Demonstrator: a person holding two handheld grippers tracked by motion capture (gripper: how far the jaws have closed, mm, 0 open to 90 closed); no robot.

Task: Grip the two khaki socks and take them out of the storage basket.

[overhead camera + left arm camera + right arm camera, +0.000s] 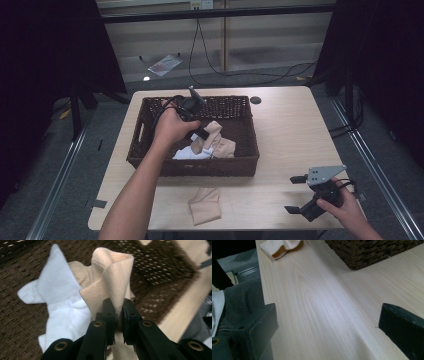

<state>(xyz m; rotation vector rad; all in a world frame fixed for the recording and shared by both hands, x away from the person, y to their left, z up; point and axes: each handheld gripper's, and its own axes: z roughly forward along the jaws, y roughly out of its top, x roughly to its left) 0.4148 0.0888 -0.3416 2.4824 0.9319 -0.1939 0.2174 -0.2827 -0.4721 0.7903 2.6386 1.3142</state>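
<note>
- Nearest the high camera: left forearm reaching up over the near wall of the basket, right hand low at the near right corner of the worktop
- Left tongs pinched tight on a fold of the tan sock, cuff standing up between the pads, rest of it hanging below the jaws
- Same sock seen from above inside the basket, toward its near middle, partly lifted by the left tongs
- White sock lying flat on the basket floor just beside and partly under the tan one; also visible from above
- Second tan sock flat on the worktop, just outside the basket's near wall, apart from both tongs; its open cuff visible far off in the right gripper view
- Right tongs spread wide, nothing between them, resting near the worktop and well apart from the basket
- Step in hand, as judged: pulling the gripped sock up and out of the basket, likely to join its match outside
- Next move calls for enough lift to clear the near wall, then a carry toward the sock on the worktop
- Worth watching: white sock dragging along, and the hanging toe catching on the wicker rim
</note>
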